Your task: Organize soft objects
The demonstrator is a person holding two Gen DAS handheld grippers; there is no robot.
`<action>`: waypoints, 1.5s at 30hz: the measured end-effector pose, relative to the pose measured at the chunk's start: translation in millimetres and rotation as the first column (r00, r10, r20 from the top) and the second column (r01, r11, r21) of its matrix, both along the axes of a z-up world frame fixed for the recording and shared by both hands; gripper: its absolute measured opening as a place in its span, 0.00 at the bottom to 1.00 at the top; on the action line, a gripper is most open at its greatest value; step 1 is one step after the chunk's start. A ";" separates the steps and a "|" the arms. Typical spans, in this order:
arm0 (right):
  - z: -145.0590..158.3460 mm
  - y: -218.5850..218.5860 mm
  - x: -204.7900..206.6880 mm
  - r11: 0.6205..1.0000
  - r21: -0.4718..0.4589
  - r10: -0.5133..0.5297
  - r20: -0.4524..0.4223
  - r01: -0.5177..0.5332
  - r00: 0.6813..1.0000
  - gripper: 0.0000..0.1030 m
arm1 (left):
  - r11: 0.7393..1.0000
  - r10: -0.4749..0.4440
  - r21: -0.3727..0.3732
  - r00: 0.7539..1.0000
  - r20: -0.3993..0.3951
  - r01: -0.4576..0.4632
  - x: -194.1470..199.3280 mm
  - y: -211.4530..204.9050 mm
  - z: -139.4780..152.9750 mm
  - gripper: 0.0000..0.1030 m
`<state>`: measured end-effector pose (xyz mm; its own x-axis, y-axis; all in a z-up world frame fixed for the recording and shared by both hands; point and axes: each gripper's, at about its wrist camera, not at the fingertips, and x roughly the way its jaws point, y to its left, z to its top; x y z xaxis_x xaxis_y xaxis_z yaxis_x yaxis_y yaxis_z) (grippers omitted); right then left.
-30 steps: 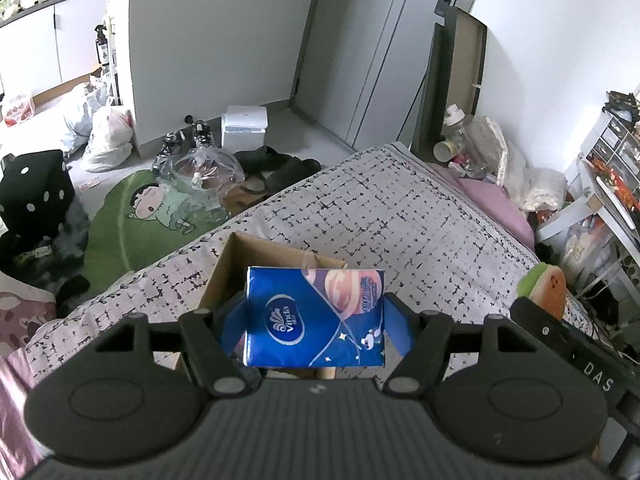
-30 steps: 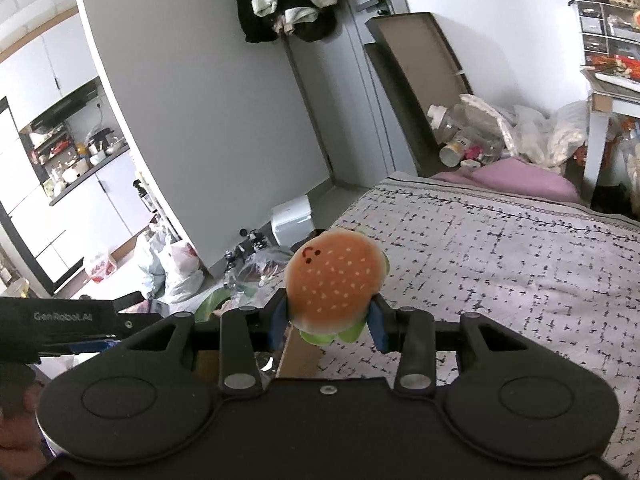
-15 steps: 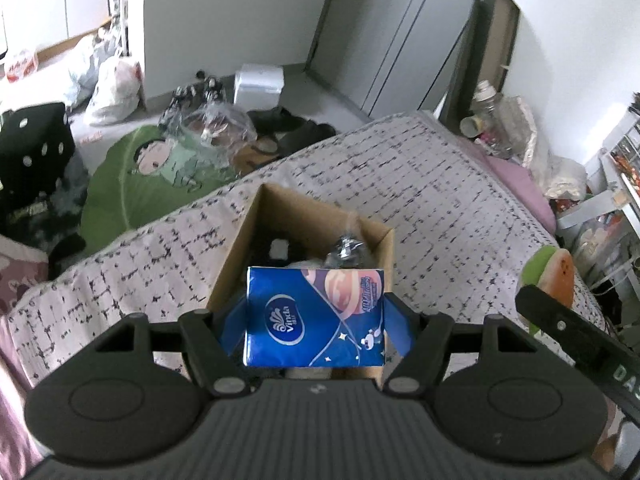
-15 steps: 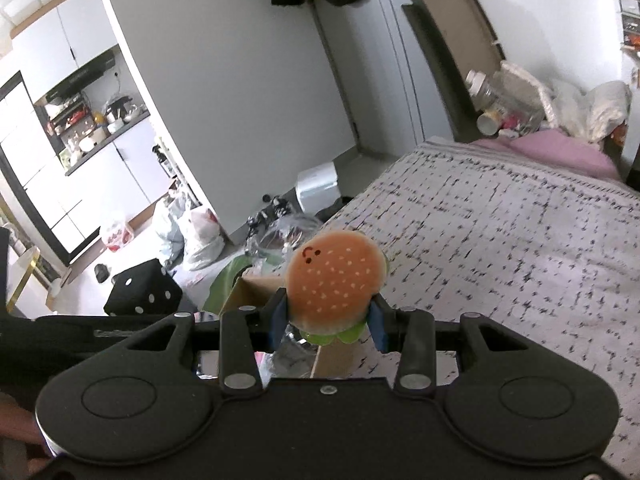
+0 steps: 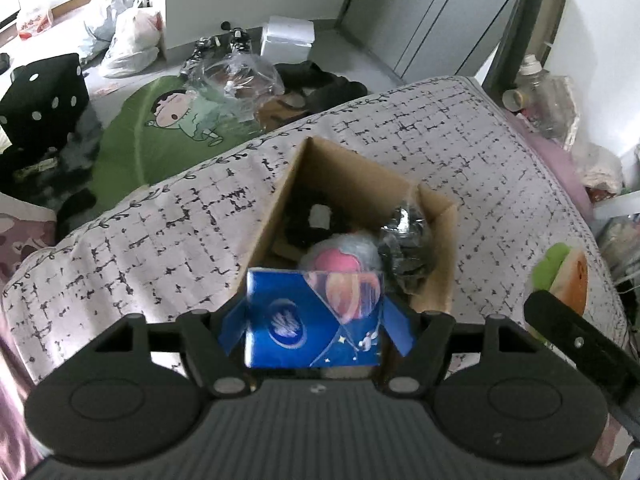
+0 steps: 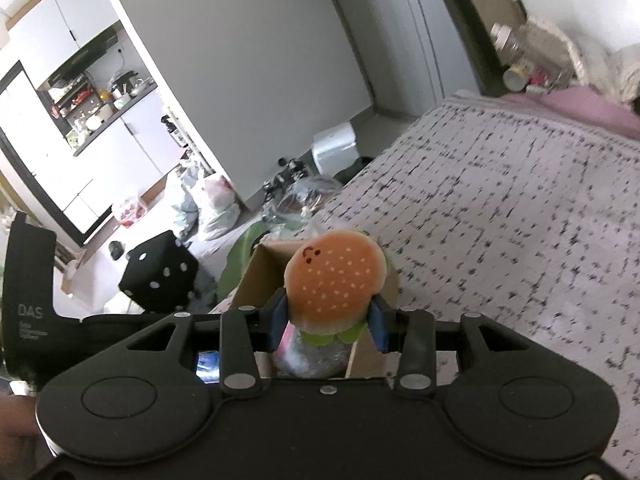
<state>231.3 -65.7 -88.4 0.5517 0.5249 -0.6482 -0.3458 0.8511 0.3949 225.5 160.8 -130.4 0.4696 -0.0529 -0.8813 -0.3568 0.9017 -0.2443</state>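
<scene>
My left gripper [image 5: 314,324] is shut on a blue tissue pack [image 5: 314,318] and holds it above the near edge of an open cardboard box [image 5: 280,204] on the bed. The box holds a pink-and-grey wrapped ball [image 5: 340,254], a crinkled dark plastic bundle [image 5: 408,246] and dark items. My right gripper [image 6: 328,316] is shut on a burger plush [image 6: 336,280] and holds it over the same box [image 6: 256,280]. The plush also shows at the right of the left wrist view [image 5: 566,272].
The bed has a grey patterned cover [image 5: 160,220]. On the floor beyond lie a green cartoon mat [image 5: 160,132], a black dice cube [image 5: 44,96], plastic bags [image 5: 128,44] and a white box [image 5: 286,38]. Clutter stands by the bed's far right [image 5: 548,96].
Both grippers have moved forward and tilted down over the box. The box's inside has come into view. Both still hold their objects.
</scene>
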 end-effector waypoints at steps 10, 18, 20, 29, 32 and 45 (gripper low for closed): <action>-8.2 16.4 0.1 0.999 0.034 0.041 -0.064 -0.038 0.997 0.41 | 1.000 0.017 0.000 1.000 0.014 -0.017 -2.0 11.6 7.1 0.73; 0.5 9.7 -5.4 0.999 0.050 0.016 -0.069 -0.013 0.997 0.83 | 1.000 0.009 0.010 1.000 0.025 -0.009 -7.5 11.8 18.0 0.75; 3.9 1.9 -5.6 0.998 0.060 -0.002 -0.066 0.006 0.998 0.83 | 1.000 -0.005 0.010 0.999 0.035 0.004 -10.0 10.4 22.0 0.75; 16.2 -23.5 -17.4 0.996 -0.062 -0.064 -0.048 0.061 0.997 0.86 | 0.999 -0.039 0.022 0.998 0.053 0.038 -21.5 -0.2 44.4 0.78; 27.0 -28.2 -22.4 0.995 -0.077 -0.072 -0.029 0.070 0.997 0.92 | 1.000 -0.017 0.011 0.998 0.056 0.016 -30.2 -3.0 49.7 0.83; 52.9 -71.1 -51.0 0.989 -0.074 -0.128 0.013 0.129 0.992 1.00 | 0.993 -0.081 0.091 0.996 0.025 0.078 -64.3 -33.6 71.3 0.87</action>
